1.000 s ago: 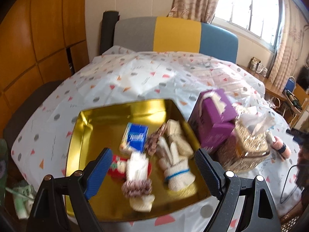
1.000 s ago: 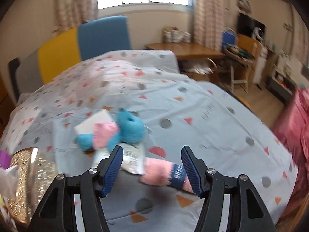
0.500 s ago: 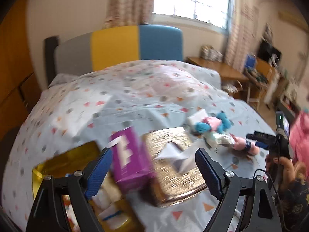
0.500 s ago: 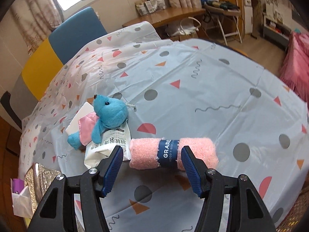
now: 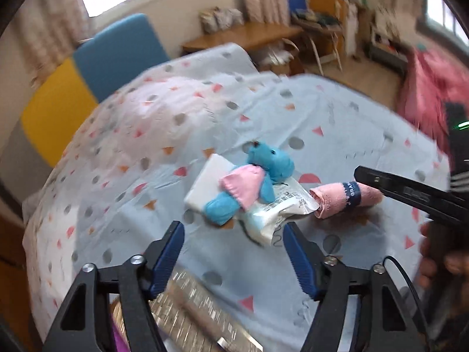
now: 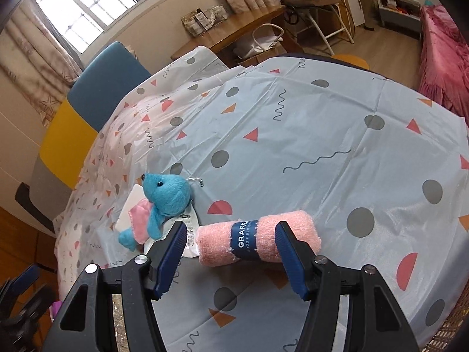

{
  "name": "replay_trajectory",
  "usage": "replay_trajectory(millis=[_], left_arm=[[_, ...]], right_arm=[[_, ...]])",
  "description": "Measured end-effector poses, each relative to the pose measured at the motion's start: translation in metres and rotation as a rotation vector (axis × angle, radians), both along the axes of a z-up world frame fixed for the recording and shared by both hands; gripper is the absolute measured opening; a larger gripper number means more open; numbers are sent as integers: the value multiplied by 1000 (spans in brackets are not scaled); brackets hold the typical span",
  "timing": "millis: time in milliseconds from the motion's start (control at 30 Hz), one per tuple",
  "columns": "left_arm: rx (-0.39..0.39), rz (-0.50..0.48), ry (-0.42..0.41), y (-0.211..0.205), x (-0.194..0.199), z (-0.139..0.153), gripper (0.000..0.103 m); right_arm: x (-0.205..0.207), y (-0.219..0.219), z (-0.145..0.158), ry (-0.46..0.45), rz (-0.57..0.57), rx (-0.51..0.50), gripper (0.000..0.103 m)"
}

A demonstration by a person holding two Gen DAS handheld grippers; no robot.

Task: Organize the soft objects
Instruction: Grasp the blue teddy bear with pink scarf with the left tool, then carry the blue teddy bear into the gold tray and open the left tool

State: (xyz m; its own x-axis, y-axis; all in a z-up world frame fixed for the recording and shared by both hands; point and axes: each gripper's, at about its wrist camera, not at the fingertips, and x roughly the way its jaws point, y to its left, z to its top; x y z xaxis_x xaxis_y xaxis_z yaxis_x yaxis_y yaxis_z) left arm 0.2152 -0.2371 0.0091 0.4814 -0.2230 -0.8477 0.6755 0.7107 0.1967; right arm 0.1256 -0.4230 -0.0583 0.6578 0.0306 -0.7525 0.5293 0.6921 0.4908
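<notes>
A blue plush toy in a pink dress [image 5: 252,182] [image 6: 162,202] lies on the patterned tablecloth, on top of a white packet [image 5: 272,214] and a white pad [image 5: 206,182]. A rolled pink towel with a blue band [image 6: 258,237] [image 5: 346,196] lies beside it. My right gripper [image 6: 231,246] is open, its jaws standing on either side of the towel, just above it. My left gripper [image 5: 234,252] is open and empty, short of the plush toy. The right gripper's finger [image 5: 410,193] shows at the right of the left wrist view.
A glittery gold tissue box [image 5: 187,316] sits under my left gripper. A chair with a blue and yellow back [image 6: 88,108] stands behind the table. A wooden desk [image 6: 234,26] and a pink cloth [image 6: 442,55] are beyond the table edge.
My left gripper swung right, away from the gold tray and purple box, toward the plush toy. My right gripper moved closer to the pink towel, which now lies between its jaws.
</notes>
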Motion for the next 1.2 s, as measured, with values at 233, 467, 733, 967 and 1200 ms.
replay_trajectory(millis=[233, 467, 733, 967, 1200], left_arm=[[126, -92, 4, -58, 36, -46, 63], [219, -124, 19, -83, 69, -90, 67], [155, -89, 119, -89, 74, -113, 25], [-59, 31, 233, -66, 79, -77, 25], [-205, 203, 230, -19, 101, -27, 25]], right_arm=[[3, 3, -1, -27, 43, 60, 63], [3, 0, -8, -30, 48, 130, 63], [6, 2, -12, -17, 65, 151, 63], [7, 2, -13, -8, 61, 139, 63], [7, 2, -17, 19, 61, 129, 63]])
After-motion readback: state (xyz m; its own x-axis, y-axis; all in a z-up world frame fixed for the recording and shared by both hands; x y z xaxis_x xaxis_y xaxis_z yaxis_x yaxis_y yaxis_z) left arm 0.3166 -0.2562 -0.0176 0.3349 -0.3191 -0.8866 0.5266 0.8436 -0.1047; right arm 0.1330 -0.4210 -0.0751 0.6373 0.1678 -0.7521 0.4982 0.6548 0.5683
